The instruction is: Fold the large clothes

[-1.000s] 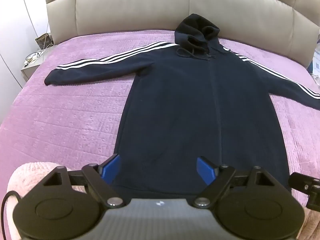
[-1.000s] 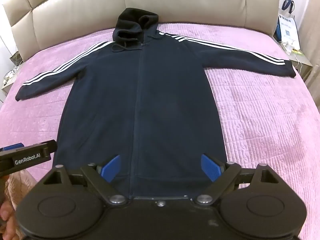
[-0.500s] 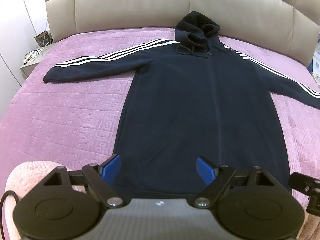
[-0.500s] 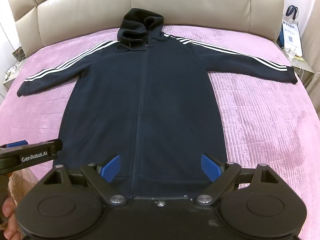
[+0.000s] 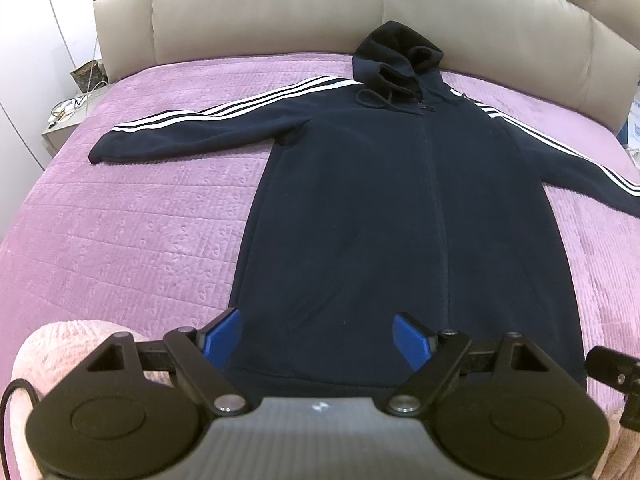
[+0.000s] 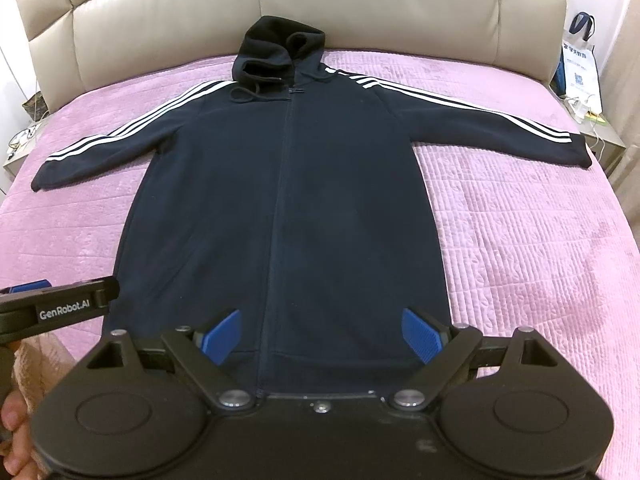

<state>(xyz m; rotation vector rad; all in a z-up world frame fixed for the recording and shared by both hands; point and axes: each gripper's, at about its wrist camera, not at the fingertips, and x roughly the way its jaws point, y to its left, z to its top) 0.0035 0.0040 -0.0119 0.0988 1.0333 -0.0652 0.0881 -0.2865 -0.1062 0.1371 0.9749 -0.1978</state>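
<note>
Both the left gripper (image 5: 316, 338) and right gripper (image 6: 322, 334) hover wide and empty above the hoodie (image 6: 280, 200) hem. Thick fleece (zipped, double-layered) may slip from a shallow pinch, and a dragged sleeve (image 6: 492, 128) could bunch.

Illumination is bright, even and diffuse, with soft shadows. Fisheye distortion bows the headboard (image 6: 280, 4) and darkens frame corners. Dark hoodie (image 5: 400, 220) fabric detail is lost.

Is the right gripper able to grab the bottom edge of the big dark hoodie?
Probably yes. The right gripper hangs open just above the dark navy striped hoodie's bottom hem, with nothing lying between them.
</note>
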